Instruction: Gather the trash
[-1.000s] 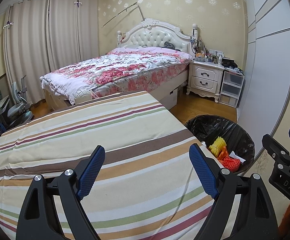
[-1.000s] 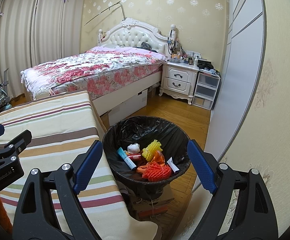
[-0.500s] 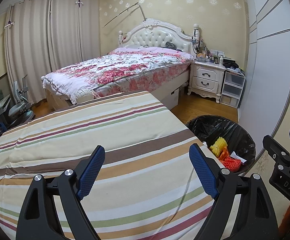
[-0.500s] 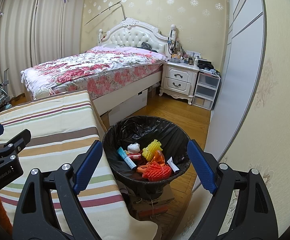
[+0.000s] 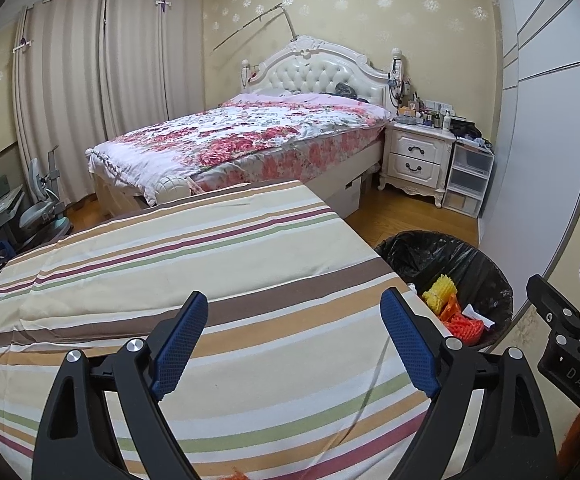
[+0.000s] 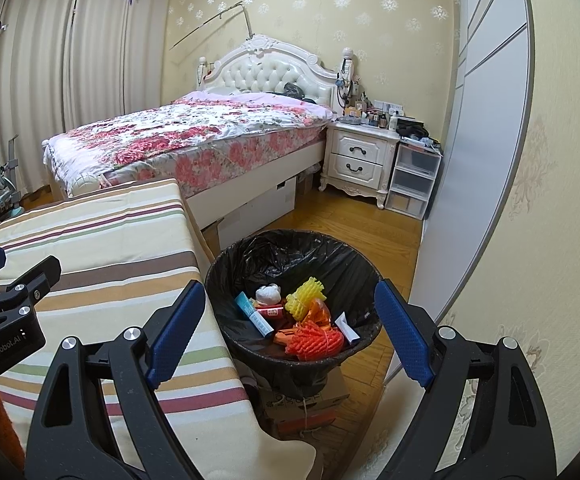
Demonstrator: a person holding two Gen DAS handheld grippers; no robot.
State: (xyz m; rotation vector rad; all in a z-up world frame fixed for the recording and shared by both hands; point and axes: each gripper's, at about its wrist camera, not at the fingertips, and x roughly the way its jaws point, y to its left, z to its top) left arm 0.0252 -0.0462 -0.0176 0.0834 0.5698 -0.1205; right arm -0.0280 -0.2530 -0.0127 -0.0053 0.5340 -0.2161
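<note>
striped tablecloth [image 5: 210, 280] | trash bin [image 6: 342, 256] beside | bed [image 5: 250, 140] behind

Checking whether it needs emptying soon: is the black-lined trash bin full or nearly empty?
Partly filled. The trash bin holds a low pile, including orange netting and yellow foam netting, with bare liner above it.

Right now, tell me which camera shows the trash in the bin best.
The right wrist view: it looks down into the black-lined bin, showing the orange net, yellow net and tube. The left wrist view catches only the bin's far side, its contents half hidden behind the striped table.
</note>
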